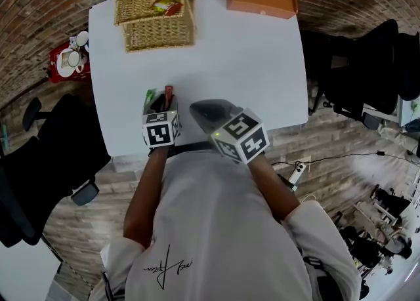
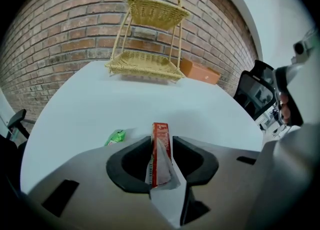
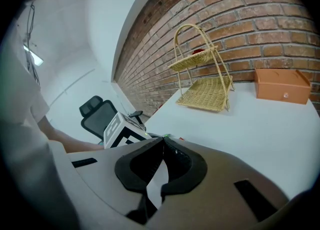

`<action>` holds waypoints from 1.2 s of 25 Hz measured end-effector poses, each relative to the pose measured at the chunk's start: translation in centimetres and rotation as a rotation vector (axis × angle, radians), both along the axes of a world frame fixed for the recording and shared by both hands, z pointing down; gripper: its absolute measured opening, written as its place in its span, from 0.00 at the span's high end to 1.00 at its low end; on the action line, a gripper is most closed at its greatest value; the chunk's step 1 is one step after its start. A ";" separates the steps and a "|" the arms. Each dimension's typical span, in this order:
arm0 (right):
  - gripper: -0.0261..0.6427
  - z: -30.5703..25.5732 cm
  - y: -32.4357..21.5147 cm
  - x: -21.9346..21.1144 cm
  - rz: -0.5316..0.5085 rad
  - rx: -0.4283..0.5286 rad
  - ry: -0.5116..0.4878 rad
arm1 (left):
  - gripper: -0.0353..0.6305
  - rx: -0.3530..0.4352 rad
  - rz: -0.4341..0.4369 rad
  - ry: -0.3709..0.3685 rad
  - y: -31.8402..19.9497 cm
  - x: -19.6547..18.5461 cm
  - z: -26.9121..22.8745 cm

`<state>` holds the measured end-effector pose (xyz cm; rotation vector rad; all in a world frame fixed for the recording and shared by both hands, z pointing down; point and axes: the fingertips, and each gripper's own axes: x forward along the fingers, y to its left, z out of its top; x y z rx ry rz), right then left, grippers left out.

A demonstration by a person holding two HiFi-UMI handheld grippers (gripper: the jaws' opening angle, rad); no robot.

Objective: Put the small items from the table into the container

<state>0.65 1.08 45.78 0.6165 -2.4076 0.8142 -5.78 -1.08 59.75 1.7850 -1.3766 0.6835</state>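
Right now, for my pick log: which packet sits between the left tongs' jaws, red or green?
The red packet; the green packet lies outside the left tongs, to their left.

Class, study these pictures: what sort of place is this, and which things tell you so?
Probably an office or lab workroom: a white table, a brick wall behind it, and a black office chair beside it.

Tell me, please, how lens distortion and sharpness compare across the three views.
Head view: table edges bow outward, light even, detail sharp. Left gripper view: black corners, brick wall bulges, red packet crisp. Right gripper view: brick wall curves strongly, near sleeve at left blurred.
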 end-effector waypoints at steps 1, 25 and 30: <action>0.93 0.0 0.0 0.0 0.000 -0.001 0.000 | 0.76 0.000 0.001 -0.009 0.0 -0.1 0.0; 0.93 -0.2 -0.6 0.3 0.011 0.009 -0.016 | 0.79 0.020 -0.001 0.026 0.0 -0.1 -0.6; 0.93 -0.5 -0.8 0.6 0.014 0.024 -0.017 | 0.79 0.038 -0.022 0.068 -0.3 -0.2 -1.4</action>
